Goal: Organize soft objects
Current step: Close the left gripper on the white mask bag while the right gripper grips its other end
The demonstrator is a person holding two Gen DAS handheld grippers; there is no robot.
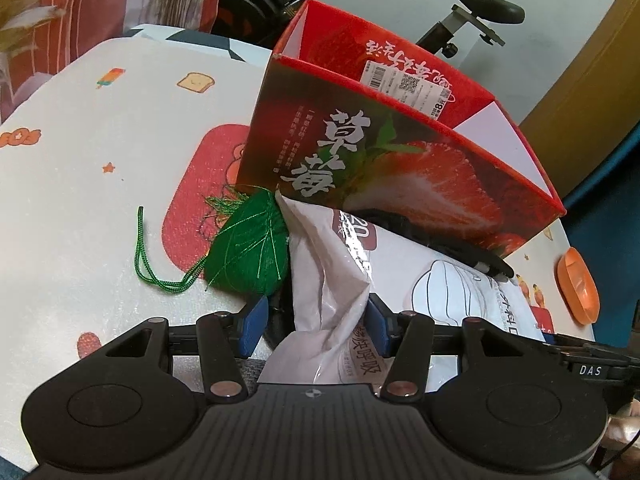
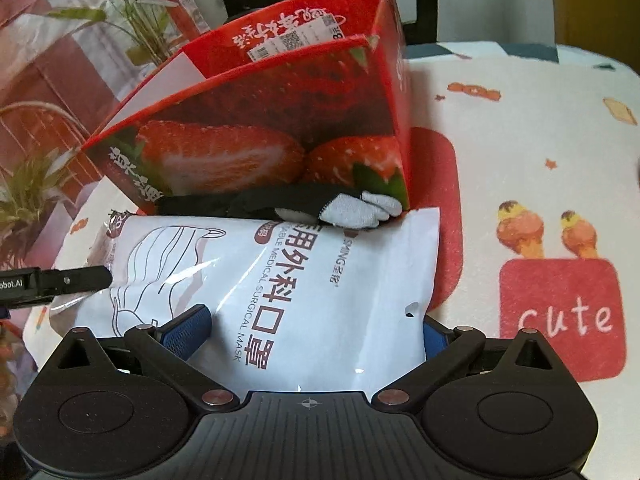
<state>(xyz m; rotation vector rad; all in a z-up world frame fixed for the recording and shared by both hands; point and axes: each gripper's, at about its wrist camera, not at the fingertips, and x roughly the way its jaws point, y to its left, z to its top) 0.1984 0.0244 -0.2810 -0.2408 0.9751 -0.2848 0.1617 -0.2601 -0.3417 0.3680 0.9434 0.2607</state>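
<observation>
1. On the table (image 2: pixel 520 152) in front of you lie three soft things: one white mask packet (image 2: pixel 304 292), one green tasselled pouch (image 1: pixel 250 252) and one black-and-grey glove (image 2: pixel 320 204).
2. One red strawberry box (image 2: pixel 248 136) stands open-topped behind them, tilted, with one white barcode label (image 1: pixel 404 82) on its inner wall.
3. You hold two tools, one in each hand, both angled down at the packet.
4. Your left gripper (image 1: pixel 316 320) has its blue pads on either side of the packet's crumpled end; the plastic is bunched between them and looks pinched, so the pads appear clamped on it.
5. Your right gripper (image 2: pixel 308 332) straddles the packet's other end. One blue pad lies on top of the printed face, the other sits just past the packet's edge, mostly hidden; you cannot tell from this view whether they are squeezing it.
6. The packet is glossy white plastic printed with a line drawing of a face mask, dark red lettering and the words "medical surgical mask". Its far edge reaches the foot of the box, and the glove lies across that edge, against the box's front.
7. The pouch is shiny, wound in green thread, with one braided green cord (image 1: pixel 152 256) trailing over the cloth. It touches the packet's crumpled corner, beside the box's near corner.
8. The tablecloth is white with cartoon prints and one red patch reading "cute" (image 2: pixel 564 320).
</observation>
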